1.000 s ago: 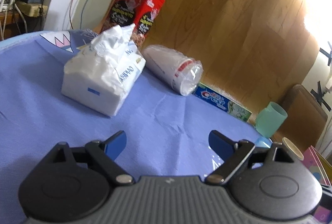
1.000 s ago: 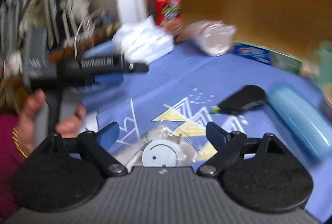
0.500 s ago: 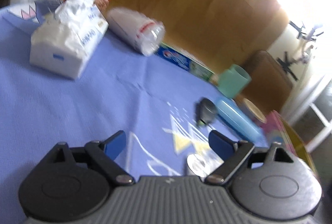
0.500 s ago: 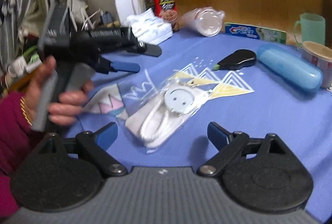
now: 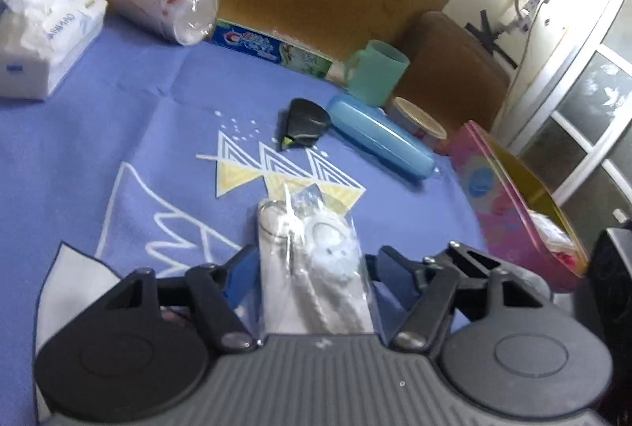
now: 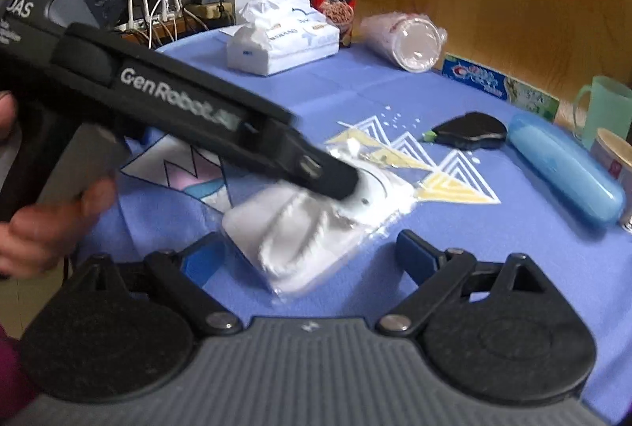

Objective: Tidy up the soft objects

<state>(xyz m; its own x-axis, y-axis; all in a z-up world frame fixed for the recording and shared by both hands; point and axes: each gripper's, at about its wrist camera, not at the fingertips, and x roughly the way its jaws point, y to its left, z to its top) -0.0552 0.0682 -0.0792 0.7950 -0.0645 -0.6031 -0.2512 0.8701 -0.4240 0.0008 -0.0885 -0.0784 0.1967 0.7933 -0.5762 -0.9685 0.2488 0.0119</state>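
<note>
I am bringing my left gripper down over the clear packet of white soft goods lying on the blue cloth, so the step in hand looks like the first pick-up. Its fingers are standing wide apart, one on each side of the packet, holding nothing yet; whether the pads are touching the plastic I cannot tell. My right gripper is hanging just short of the same packet, also wide open and empty.

In the left wrist view the packet's long axis is running from 6 o'clock to 12 o'clock, straight along my fingers, with the round white disc and the crinkled sealed end pointing to 12. The next move, as I judge it, is closing across the narrow width and lifting without letting the slippery film slide out. The pink box is sitting open at about 3 o'clock, a likely place for it.
</note>
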